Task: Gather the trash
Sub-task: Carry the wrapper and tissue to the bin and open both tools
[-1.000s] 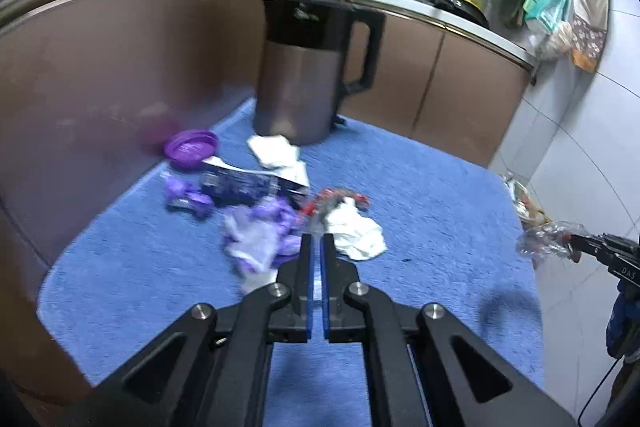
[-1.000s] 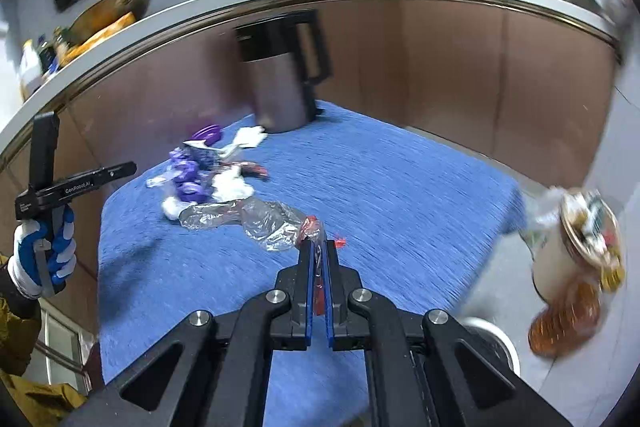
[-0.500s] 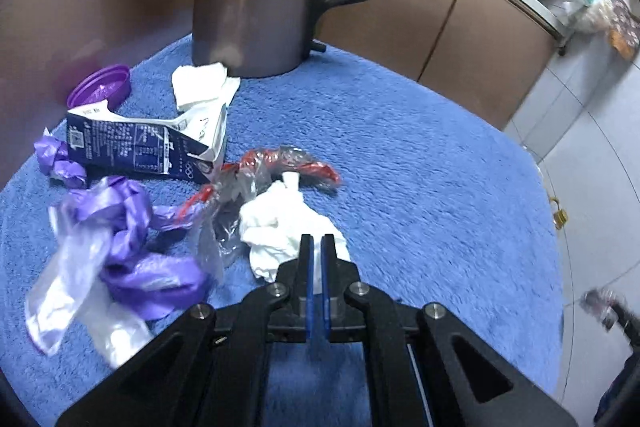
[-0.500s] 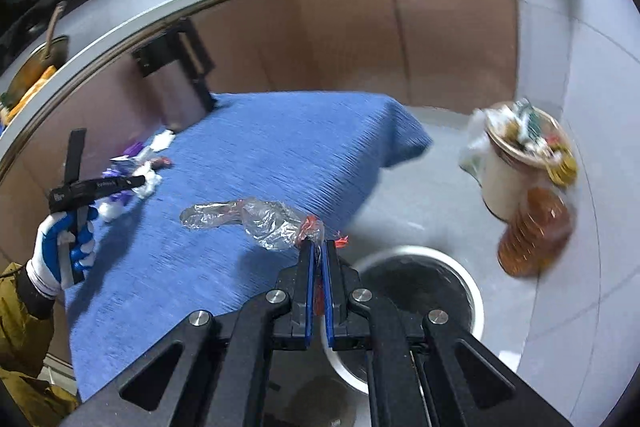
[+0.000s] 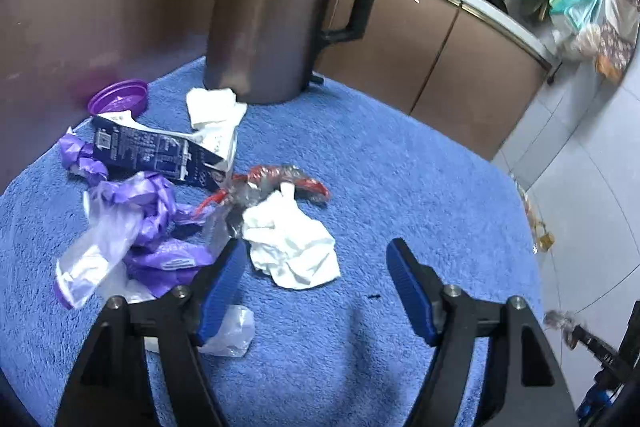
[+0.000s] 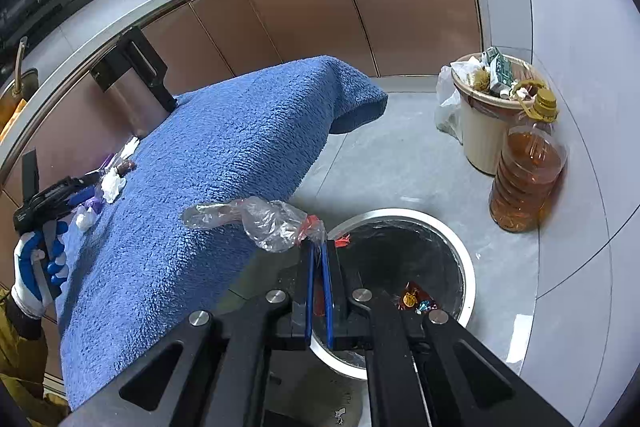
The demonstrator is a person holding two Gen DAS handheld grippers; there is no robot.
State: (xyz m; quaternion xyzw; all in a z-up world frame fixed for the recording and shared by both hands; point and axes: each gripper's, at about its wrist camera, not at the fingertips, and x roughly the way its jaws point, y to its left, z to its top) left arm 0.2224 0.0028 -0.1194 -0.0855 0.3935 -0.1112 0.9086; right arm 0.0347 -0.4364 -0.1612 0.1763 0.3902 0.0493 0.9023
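The left gripper (image 5: 314, 259), whose jaws have just been opening, stands wide with the crumpled white tissue (image 5: 290, 241) just ahead between its blue fingers, untouched; it should settle lower before closing. The right gripper (image 6: 318, 247) pinches a clear plastic wrapper (image 6: 256, 219), with the round steel-rimmed black bin (image 6: 460, 247) just beyond its tips.

Steel kettle (image 5: 264, 15) on blue towel (image 5: 400, 187); oil bottle (image 6: 528, 163) on floor.
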